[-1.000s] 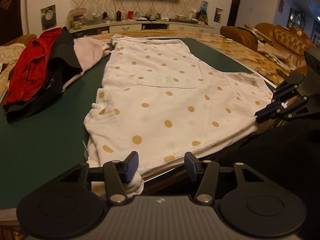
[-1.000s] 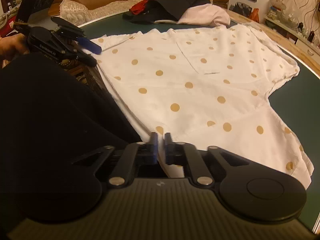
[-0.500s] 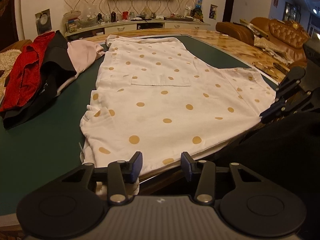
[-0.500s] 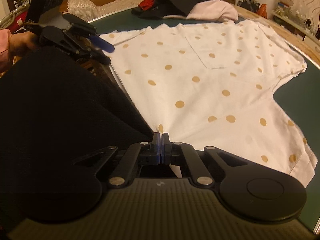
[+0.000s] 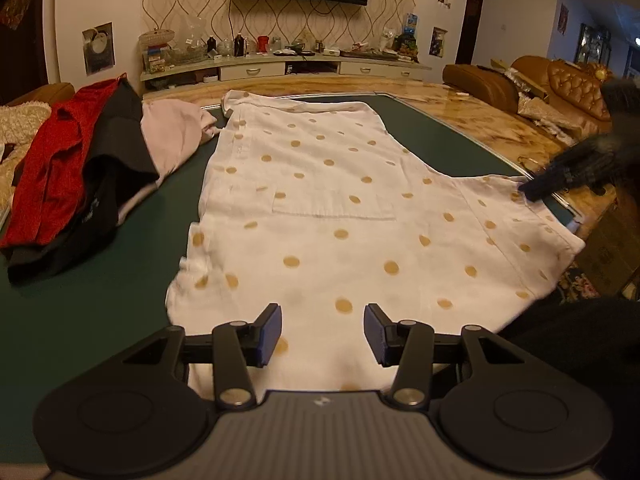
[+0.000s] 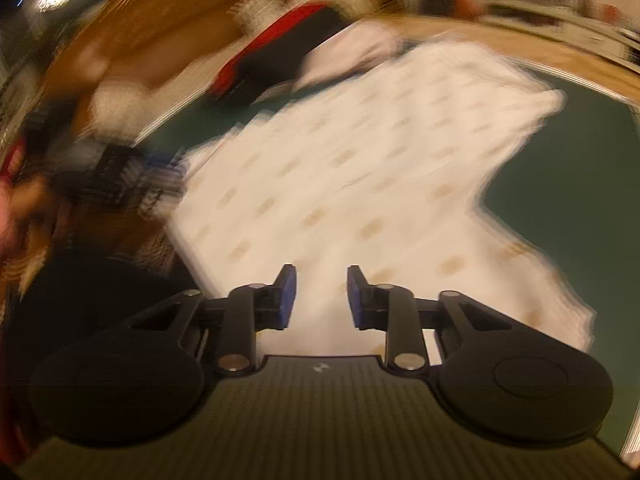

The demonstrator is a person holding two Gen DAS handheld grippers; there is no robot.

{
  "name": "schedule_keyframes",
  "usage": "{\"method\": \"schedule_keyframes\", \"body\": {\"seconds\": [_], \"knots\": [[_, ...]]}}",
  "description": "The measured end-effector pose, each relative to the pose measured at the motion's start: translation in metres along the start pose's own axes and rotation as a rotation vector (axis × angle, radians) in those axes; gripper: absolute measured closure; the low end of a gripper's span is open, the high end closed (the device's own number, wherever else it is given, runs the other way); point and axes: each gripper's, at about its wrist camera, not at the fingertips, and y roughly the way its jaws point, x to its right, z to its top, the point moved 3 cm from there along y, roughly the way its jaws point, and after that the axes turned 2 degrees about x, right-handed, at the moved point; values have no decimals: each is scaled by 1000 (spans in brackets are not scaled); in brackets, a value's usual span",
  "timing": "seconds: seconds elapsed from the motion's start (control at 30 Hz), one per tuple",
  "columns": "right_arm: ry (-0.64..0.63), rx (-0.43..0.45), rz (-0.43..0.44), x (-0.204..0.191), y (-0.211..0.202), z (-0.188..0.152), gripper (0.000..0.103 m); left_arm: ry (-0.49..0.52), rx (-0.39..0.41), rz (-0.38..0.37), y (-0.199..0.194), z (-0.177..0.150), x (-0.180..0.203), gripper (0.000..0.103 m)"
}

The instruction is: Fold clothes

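right wrist view motion-blurred | shirt (image 6: 360, 184) dots smeared | clothes pile (image 6: 288, 52) indistinct

A white shirt with tan polka dots (image 5: 340, 216) lies spread flat, front up, on the green bench (image 5: 80, 312), its chest pocket showing. Its collar end points to 12 o'clock, one short sleeve to 3 o'clock, the hem nearest.

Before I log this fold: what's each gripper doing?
Left gripper: opening, empty, above the polka-dot shirt.
Right gripper: opening, nothing gripped.
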Motion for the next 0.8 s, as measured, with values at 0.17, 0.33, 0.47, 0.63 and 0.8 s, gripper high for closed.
{"method": "schedule_keyframes", "body": {"seconds": [0.17,0.33,0.47,0.63,0.8], "knots": [[180,133,-183,79,-1,55,62,14,-7,-5,32,28,7,46],[274,143,-248,145,42,115,62,50,-34,-8,68,47,16,46],[172,114,-195,160,90,168,62,70,-69,-13,91,49,18,46],[-76,29,-185,149,165,212,57,60,-88,-2,103,45,12,47],[-267,-40,-60,124,203,230,57,64,-76,-5,103,41,10,46]]}}
